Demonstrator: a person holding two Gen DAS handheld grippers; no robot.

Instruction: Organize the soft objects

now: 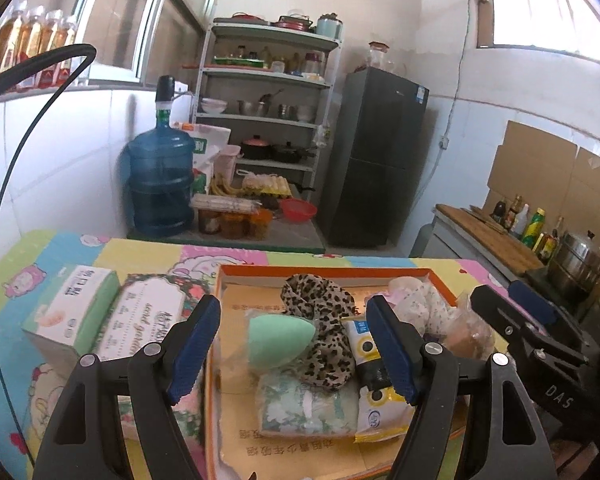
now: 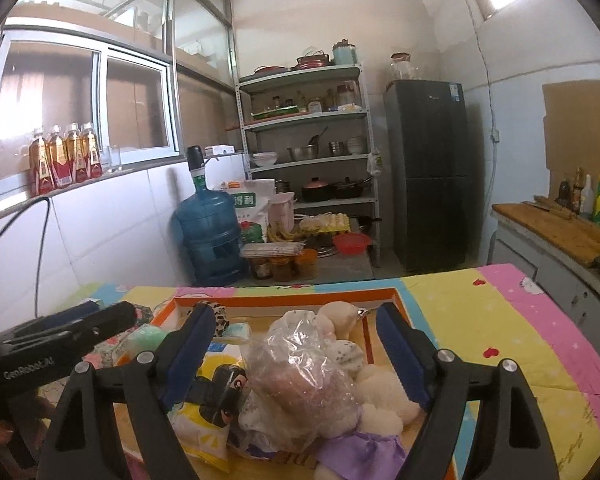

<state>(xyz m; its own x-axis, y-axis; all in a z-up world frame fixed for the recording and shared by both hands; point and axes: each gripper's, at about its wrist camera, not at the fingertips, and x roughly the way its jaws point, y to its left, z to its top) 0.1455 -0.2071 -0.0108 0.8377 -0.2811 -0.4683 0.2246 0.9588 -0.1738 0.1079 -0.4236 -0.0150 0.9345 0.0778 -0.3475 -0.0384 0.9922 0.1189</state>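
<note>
Soft toys (image 2: 364, 396) beside tissue boxes (image 1: 80, 312)

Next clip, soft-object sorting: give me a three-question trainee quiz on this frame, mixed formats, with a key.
1. True or false: the leopard-print cloth lies inside the orange-rimmed box.
2. Multiple choice: the mint-green sponge sits (A) on the mat outside the box, (B) in the box beside the leopard-print cloth, (C) between closed jaws.
3. Fill in: the crinkled clear ____ lies on the plush toy under the right gripper.

Key: 1 true; 2 B; 3 plastic bag. The left gripper and right gripper both stand open, gripping nothing.
</note>
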